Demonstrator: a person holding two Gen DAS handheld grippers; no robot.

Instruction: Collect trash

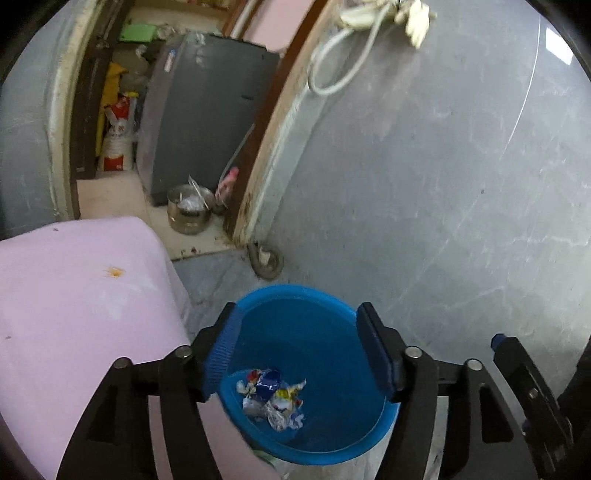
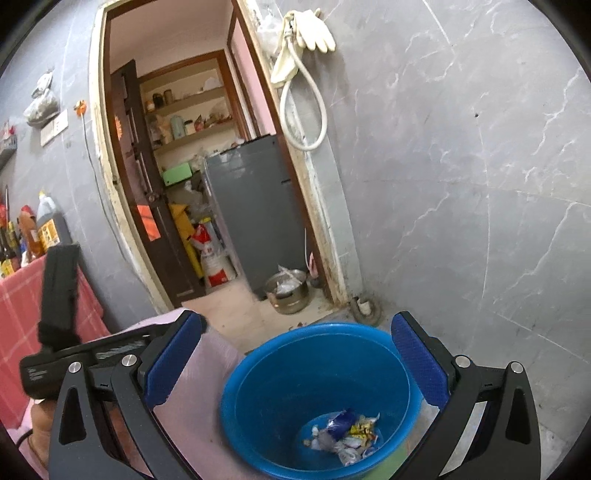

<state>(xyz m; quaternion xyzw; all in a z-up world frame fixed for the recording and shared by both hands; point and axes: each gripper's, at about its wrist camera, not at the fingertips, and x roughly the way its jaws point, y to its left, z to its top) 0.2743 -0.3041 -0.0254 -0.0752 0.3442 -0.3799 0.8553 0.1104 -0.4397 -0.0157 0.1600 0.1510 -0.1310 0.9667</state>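
Pink cloth covered the counter [image 1: 77, 295] at the left of the left wrist view, with a small orange stain [image 1: 115, 272] on its top. In the right wrist view, further left, a red checked cloth [image 2: 22, 306] carried several bottles [image 2: 46, 225] against the grey wall. The left tool [image 1: 299, 347] stood wide, both blue pads well apart and holding nothing; it hung above the blue bucket [image 1: 332, 454], which sat on the floor just beside the counter's edge. The trash [image 1: 273, 398], a small heap of crumpled wrappers in white, blue and yellow, lay at the bottom of the bucket. The right tool [image 2: 295, 360] was likewise wide and held nothing, positioned over the same bucket [image 2: 258, 373], with the wrappers [image 2: 347, 435] visible inside. Part of the left tool's body showed at the left of the right wrist view.

Beyond the bucket, an open doorway led to a second room containing a grey appliance [image 2: 255, 206], a steel pot [image 2: 288, 290] on the floor, and a red and white sack [image 2: 212, 262]. To the right of the doorway, pale gloves [image 2: 314, 29] and a looped white hose [image 2: 303, 107] hung on the grey marbled wall [image 2: 461, 184].
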